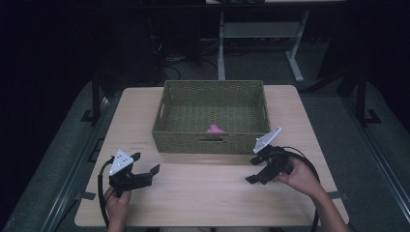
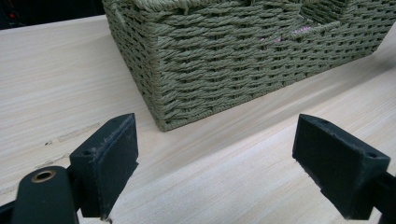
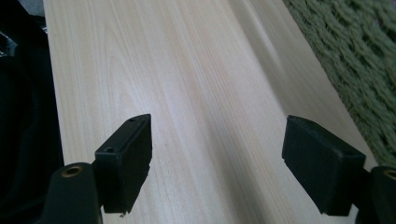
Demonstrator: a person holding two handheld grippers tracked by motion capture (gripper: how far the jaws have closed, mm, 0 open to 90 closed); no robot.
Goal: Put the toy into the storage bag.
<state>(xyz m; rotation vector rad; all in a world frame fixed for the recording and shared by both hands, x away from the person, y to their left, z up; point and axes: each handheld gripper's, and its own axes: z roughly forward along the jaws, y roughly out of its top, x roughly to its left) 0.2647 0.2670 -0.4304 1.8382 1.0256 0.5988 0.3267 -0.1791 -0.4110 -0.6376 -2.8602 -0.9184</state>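
Both tongs, left (image 1: 146, 163) and right (image 1: 254, 169), gape empty at frame bottom; the pink thing (image 1: 215, 129) in the basket (image 1: 164, 96) looks soft, light, pinchable mid-body.

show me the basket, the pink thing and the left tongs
basket (image 1: 211, 143): high view, front wall
pink thing (image 1: 214, 129): high view, its middle, inside the basket
left tongs (image 1: 145, 163): high view, midway between the open tips

No text, label, brand, number or sign can be read anywhere. A few small dark marks on the counter (image 1: 140, 143) near the basket (image 1: 211, 143) are too small to tell.
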